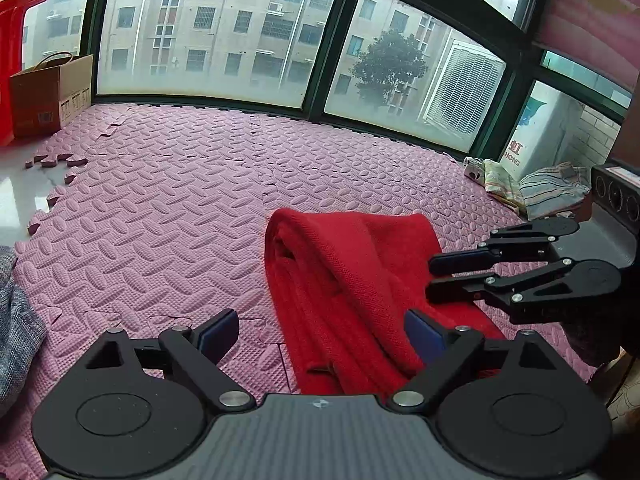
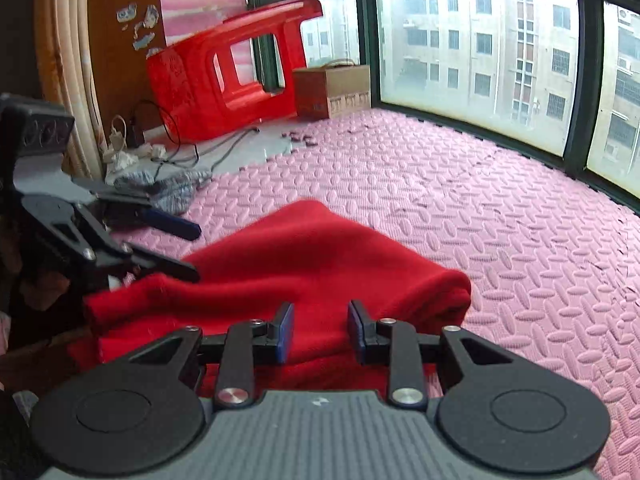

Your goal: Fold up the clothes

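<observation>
A red knitted garment (image 1: 340, 288) lies folded in a thick bundle on the pink foam mat (image 1: 168, 200); it also shows in the right wrist view (image 2: 320, 264). My left gripper (image 1: 322, 330) is open, its fingers either side of the bundle's near end, not clamped. It also shows at the left of the right wrist view (image 2: 196, 250). My right gripper (image 2: 320, 330) is open just above the near edge of the garment. In the left wrist view it (image 1: 430, 278) comes in from the right over the cloth, jaws slightly apart.
A grey knit garment (image 2: 168, 188) lies at the mat's left edge. Striped folded clothes (image 1: 536, 188) sit at the far right by the window. A red plastic stool (image 2: 224, 72), a cardboard box (image 2: 332, 88) and cables (image 2: 188, 152) are beyond the mat.
</observation>
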{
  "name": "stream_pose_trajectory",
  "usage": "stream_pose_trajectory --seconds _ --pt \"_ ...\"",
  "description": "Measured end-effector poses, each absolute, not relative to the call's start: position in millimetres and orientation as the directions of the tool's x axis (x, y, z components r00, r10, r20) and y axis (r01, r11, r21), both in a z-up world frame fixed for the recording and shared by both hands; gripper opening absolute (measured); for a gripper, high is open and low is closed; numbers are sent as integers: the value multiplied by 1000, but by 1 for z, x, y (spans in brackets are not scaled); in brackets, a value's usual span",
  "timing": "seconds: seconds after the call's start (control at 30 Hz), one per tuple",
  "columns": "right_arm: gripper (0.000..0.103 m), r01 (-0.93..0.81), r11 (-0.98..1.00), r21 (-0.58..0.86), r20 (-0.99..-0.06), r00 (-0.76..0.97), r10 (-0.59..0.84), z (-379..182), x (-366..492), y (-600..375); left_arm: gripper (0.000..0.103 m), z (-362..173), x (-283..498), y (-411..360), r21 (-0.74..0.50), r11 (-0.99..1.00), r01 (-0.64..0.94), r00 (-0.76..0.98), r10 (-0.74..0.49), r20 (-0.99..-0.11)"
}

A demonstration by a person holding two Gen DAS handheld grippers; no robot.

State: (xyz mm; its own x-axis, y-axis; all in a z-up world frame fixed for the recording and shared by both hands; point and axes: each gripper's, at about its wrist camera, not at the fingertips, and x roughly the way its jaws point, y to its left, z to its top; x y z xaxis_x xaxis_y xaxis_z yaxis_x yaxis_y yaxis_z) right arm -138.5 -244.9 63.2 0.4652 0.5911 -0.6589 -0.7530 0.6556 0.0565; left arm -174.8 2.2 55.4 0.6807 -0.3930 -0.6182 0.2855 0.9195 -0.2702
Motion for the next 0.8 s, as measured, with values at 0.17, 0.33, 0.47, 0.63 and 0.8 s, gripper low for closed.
stream_pose_trajectory --seconds 0.17,0.33,0.47,0.63,0.8 --pt "29 -749 660 62 -642 476 601 73 -152 -248 92 51 -178 7 -285 920 267 680 -390 -621" --pt "29 -784 598 164 -596 405 694 98 -165 -239 92 54 -180 8 -273 922 274 689 -386 -613" --pt "28 -836 530 140 -667 316 675 88 -186 -226 92 51 -182 11 -277 922 269 685 -386 -618" --pt "28 -840 535 90 -691 334 641 85 -201 -235 92 45 -186 12 -309 913 265 674 -405 -618" --pt "28 -843 527 106 -633 352 690 103 -203 -231 92 48 -187 12 -310 913 265 680 -405 -611"
